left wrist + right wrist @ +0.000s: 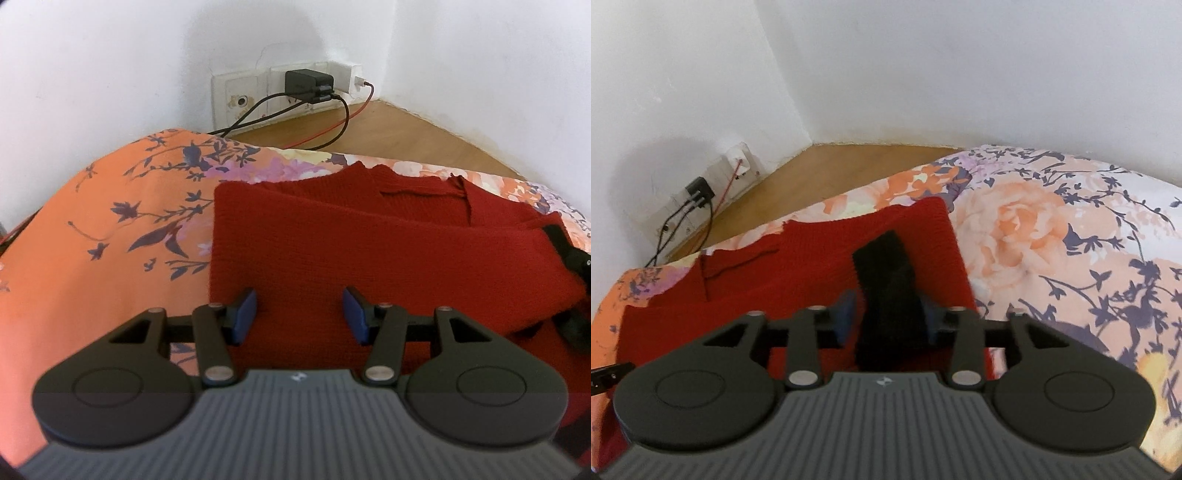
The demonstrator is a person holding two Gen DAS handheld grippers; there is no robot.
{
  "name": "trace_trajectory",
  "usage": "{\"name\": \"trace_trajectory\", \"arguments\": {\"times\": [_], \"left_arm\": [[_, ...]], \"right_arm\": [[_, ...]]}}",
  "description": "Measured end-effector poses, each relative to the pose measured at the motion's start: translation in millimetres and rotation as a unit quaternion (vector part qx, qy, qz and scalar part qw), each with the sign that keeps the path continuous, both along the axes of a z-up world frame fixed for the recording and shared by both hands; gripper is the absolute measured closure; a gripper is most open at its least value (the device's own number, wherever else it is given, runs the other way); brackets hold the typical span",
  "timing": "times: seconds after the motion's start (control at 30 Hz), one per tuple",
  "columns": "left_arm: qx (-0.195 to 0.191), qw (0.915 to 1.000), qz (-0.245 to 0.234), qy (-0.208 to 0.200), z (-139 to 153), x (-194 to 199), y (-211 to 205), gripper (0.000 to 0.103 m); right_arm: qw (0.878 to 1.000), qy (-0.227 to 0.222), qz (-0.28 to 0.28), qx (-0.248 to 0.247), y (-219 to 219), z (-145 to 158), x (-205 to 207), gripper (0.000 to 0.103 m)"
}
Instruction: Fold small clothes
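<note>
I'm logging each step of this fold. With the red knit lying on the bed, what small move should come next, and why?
Probably close the right tongs on the black cuff standing between their open blue pads, so it can be carried across the red sweater. The left tongs are open and empty over its near edge.

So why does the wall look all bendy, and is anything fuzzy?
Left wrist view: the fisheye lens curves the wall and floor edge; the red sweater looks sharp. Right wrist view: same curving, and the black cloth between the right tongs is blurred, along with the sweater's right edge.
</note>
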State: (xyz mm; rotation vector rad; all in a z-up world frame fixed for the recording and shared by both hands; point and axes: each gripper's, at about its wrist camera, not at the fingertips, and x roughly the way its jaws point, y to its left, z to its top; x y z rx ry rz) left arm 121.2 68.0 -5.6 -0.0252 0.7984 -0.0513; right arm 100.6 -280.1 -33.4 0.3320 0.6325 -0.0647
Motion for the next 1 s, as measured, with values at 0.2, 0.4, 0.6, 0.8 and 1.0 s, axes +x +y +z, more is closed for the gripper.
{"name": "trace_trajectory", "arguments": {"times": [0.2, 0.4, 0.6, 0.8, 1.0], "left_arm": [[0.014, 0.9998, 0.001, 0.011, 14, -21, 9, 0.049], [0.012, 0.9999, 0.001, 0.007, 23, -49, 30, 0.049], [0.017, 0.9996, 0.022, 0.007, 31, -82, 53, 0.049], [0.0, 0.9981, 0.059, 0.019, 30, -111, 67, 0.049], [-0.004, 0.9967, 0.073, 0.034, 30, -140, 68, 0.049]], "right_arm": [[1.0, -0.018, -0.004, -0.005, 13, 12, -39, 0.033], [1.0, -0.026, -0.006, 0.007, 24, 11, -83, 0.029], [0.999, -0.019, -0.004, 0.031, 25, 10, -109, 0.025], [1.0, -0.009, 0.01, 0.024, 20, 9, -131, 0.022], [0.999, -0.002, 0.012, 0.039, 4, 12, -159, 0.018]]}}
